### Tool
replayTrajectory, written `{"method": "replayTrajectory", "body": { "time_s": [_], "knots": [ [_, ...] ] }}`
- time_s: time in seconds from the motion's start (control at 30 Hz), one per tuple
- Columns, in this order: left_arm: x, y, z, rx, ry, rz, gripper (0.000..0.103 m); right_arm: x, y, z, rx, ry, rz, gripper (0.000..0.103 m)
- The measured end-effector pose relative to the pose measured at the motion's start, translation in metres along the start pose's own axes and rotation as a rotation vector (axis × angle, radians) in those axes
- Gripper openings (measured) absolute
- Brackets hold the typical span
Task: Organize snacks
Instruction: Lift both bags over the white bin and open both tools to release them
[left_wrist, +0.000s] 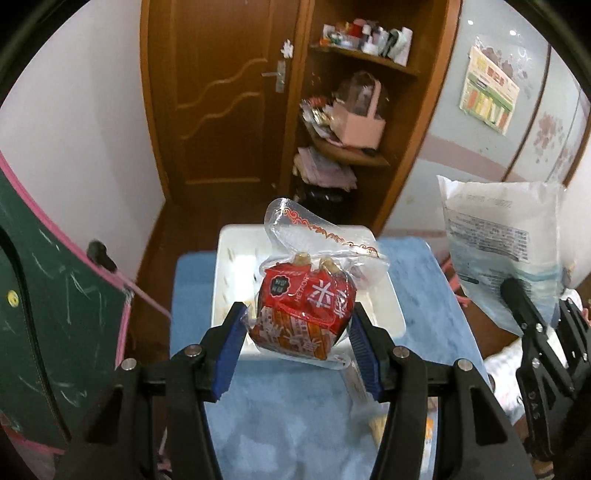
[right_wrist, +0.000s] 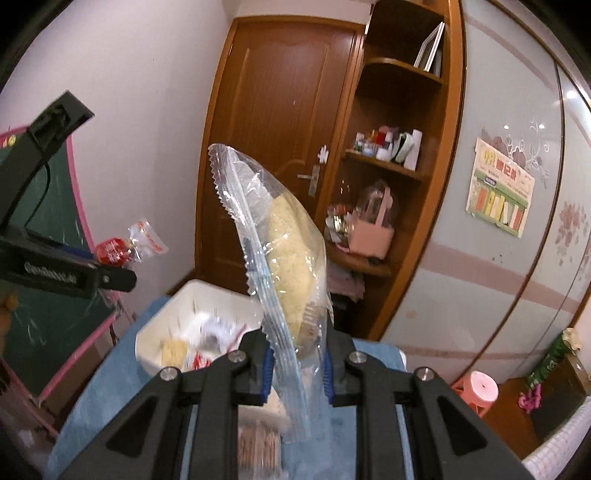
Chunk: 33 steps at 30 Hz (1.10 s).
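Note:
My left gripper (left_wrist: 299, 325) is shut on a clear bag of red-wrapped snacks (left_wrist: 306, 310), held up over a white bin (left_wrist: 229, 258) on a blue-covered table (left_wrist: 295, 406). The same red bag (right_wrist: 114, 251) and left gripper (right_wrist: 110, 275) appear at the left of the right wrist view. My right gripper (right_wrist: 297, 363) is shut on a clear packet with a pale yellow cake (right_wrist: 284, 258), raised above the table. That packet's white printed back (left_wrist: 502, 251) shows at the right of the left wrist view, with the right gripper (left_wrist: 532, 310) below it. The bin (right_wrist: 177, 306) holds several small snacks.
A brown door (left_wrist: 221, 103) and corner shelves (left_wrist: 354, 147) with a pink box stand behind the table. A green chalkboard (left_wrist: 55, 314) with a pink frame leans at the left. More snacks (right_wrist: 258, 443) lie on the blue cloth under my right gripper. A pink stool (right_wrist: 476, 391) stands at the right.

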<state>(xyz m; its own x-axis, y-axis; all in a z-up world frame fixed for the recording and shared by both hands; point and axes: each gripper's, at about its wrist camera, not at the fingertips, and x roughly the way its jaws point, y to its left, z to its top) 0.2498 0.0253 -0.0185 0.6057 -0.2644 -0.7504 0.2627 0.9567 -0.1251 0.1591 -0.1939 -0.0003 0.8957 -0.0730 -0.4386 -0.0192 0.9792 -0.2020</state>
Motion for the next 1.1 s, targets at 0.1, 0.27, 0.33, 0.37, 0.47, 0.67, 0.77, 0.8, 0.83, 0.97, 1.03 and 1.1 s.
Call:
{"method": "replayTrajectory", "body": {
  "time_s": [0.1, 0.27, 0.33, 0.37, 0.47, 0.67, 0.77, 0.8, 0.83, 0.97, 1.03, 1.1],
  "knots": [
    [0.008, -0.002, 0.020, -0.005, -0.020, 0.013, 0.054, 0.013, -0.002, 0.016, 0.023, -0.017, 0.024, 0.020],
    [0.028, -0.005, 0.044, 0.000, -0.034, 0.054, 0.054, 0.041, -0.010, 0.035, 0.074, -0.013, 0.064, 0.020],
    [0.037, -0.004, 0.046, -0.004, -0.033, 0.063, 0.054, 0.053, -0.015, 0.039, 0.098, -0.001, 0.079, 0.020],
    [0.043, -0.003, 0.049, -0.011, -0.029, 0.070, 0.054, 0.057, -0.016, 0.039, 0.111, 0.005, 0.085, 0.020],
    [0.056, 0.001, 0.052, -0.026, -0.016, 0.076, 0.054, 0.074, -0.020, 0.040, 0.148, 0.039, 0.109, 0.020],
    [0.083, 0.007, 0.055, -0.034, 0.009, 0.104, 0.054, 0.097, -0.020, 0.038, 0.150, 0.080, 0.126, 0.020],
    [0.095, 0.011, 0.056, -0.038, 0.022, 0.117, 0.054, 0.109, -0.021, 0.036, 0.152, 0.105, 0.136, 0.020],
    [0.099, 0.013, 0.057, -0.039, 0.026, 0.119, 0.054, 0.114, -0.021, 0.036, 0.152, 0.114, 0.137, 0.021],
    [0.103, 0.014, 0.057, -0.042, 0.031, 0.124, 0.054, 0.119, -0.021, 0.036, 0.153, 0.122, 0.140, 0.021],
    [0.118, 0.019, 0.059, -0.044, 0.048, 0.141, 0.054, 0.138, -0.020, 0.036, 0.159, 0.161, 0.148, 0.021],
    [0.125, 0.020, 0.059, -0.046, 0.051, 0.148, 0.054, 0.146, -0.017, 0.033, 0.157, 0.178, 0.151, 0.021],
    [0.132, 0.022, 0.059, -0.050, 0.054, 0.151, 0.055, 0.152, -0.014, 0.030, 0.151, 0.194, 0.155, 0.021]
  ]
}}
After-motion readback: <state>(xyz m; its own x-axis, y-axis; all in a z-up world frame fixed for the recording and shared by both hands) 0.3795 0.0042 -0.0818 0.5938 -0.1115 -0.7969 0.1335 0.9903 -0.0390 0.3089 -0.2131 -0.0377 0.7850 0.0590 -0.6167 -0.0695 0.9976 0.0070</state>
